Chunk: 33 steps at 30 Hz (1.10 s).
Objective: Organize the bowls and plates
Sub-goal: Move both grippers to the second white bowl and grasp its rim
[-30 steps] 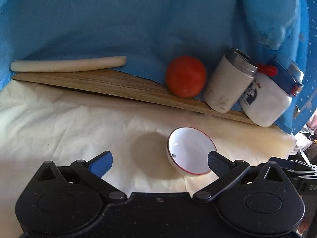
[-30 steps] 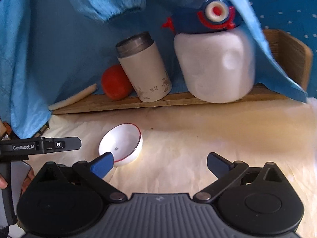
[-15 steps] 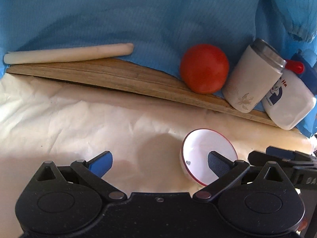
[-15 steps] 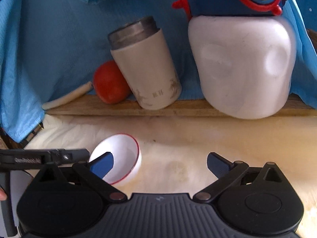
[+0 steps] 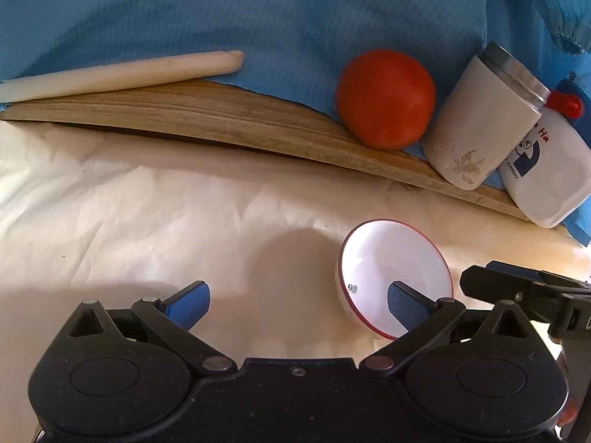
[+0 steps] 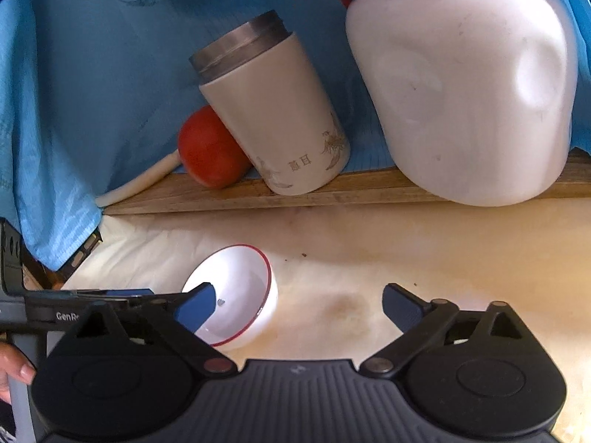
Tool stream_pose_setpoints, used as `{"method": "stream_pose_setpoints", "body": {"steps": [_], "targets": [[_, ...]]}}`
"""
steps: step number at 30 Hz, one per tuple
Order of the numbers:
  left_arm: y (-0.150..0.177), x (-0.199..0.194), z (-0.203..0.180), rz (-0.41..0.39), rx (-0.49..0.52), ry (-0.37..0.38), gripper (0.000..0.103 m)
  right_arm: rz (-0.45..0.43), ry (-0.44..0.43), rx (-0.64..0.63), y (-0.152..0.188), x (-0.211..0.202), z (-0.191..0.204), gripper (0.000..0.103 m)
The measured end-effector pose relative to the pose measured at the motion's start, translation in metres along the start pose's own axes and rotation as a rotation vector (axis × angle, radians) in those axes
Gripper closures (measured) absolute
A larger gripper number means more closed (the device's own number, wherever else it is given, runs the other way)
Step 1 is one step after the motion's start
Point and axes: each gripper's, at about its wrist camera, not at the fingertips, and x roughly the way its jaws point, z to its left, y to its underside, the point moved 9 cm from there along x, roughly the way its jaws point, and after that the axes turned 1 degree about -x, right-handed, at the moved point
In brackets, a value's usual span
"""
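Observation:
A small white bowl with a red rim (image 5: 384,258) rests on the cream cloth (image 5: 147,221). My left gripper (image 5: 297,302) is open, and its right fingertip (image 5: 406,304) overlaps the bowl's near rim. In the right wrist view the same bowl (image 6: 240,288) lies at lower left. My right gripper (image 6: 297,306) is open too, its left fingertip (image 6: 195,308) over the bowl's near edge. Nothing is held by either. No plates are in view.
On a wooden board (image 5: 221,125) against blue fabric (image 5: 258,11) sit a red tomato (image 5: 384,99), a cream tumbler with a steel rim (image 5: 476,125), a white jug with a blue lid (image 5: 546,173) and a pale stick (image 5: 118,74). A hand (image 6: 11,369) shows at lower left.
Both grippers have moved forward toward the board, so the bowl and the things on the board look larger. The bowl now sits at each gripper's inner fingertip. Both stay open.

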Motion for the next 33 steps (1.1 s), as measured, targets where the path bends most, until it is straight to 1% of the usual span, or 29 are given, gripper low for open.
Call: {"method": "stream_pose_setpoints", "body": {"steps": [3,5,7,10,14,17,18,20,21,23,24,26,28,30,31,33], "targets": [[0.001,0.000,0.000,0.000,0.001,-0.007,0.001,0.021,0.000,0.002,0.002,0.002,0.000,0.011],[0.001,-0.001,-0.001,0.001,0.001,-0.007,0.001,0.041,-0.010,0.003,0.003,0.004,0.002,0.018],[0.002,-0.001,-0.001,0.000,0.001,-0.009,0.001,0.054,-0.016,0.010,0.005,0.006,0.002,0.019],[0.003,-0.002,-0.001,0.001,0.004,-0.014,0.001,0.050,-0.060,0.040,0.004,0.007,0.005,0.023],[0.004,0.002,-0.002,0.010,0.002,-0.018,0.001,0.058,-0.062,0.059,0.003,0.009,0.003,0.033],[0.005,0.000,-0.002,0.010,-0.003,-0.012,0.001,0.070,-0.087,0.071,0.005,0.010,0.003,0.041],[0.005,-0.001,-0.002,0.011,-0.007,-0.010,0.001,0.073,-0.090,0.073,0.005,0.010,0.003,0.042],[0.005,-0.002,-0.003,0.016,-0.016,0.013,0.001,0.074,-0.095,0.079,0.005,0.011,0.003,0.049],[0.004,-0.003,-0.002,0.015,-0.023,0.020,0.002,0.074,-0.096,0.080,0.005,0.013,0.006,0.050],[0.004,-0.005,-0.002,0.012,-0.024,0.020,0.004,0.076,-0.097,0.077,0.006,0.014,0.008,0.055],[0.004,-0.005,-0.003,0.012,-0.020,0.024,0.006,0.076,-0.097,0.077,0.006,0.016,0.010,0.056],[0.005,-0.004,-0.005,0.016,-0.014,0.033,0.009,0.083,-0.101,0.071,0.007,0.016,0.010,0.063],[0.006,-0.004,-0.007,0.023,-0.012,0.044,0.014,0.088,-0.105,0.066,0.007,0.015,0.010,0.066],[0.007,-0.003,-0.010,0.028,-0.008,0.061,0.024,0.088,-0.112,0.062,0.008,0.014,0.011,0.070],[0.008,-0.003,-0.012,0.027,-0.005,0.068,0.027,0.089,-0.113,0.060,0.008,0.015,0.012,0.071],[0.009,-0.003,-0.014,0.032,0.000,0.080,0.039,0.089,-0.119,0.058,0.008,0.016,0.012,0.073]]}}
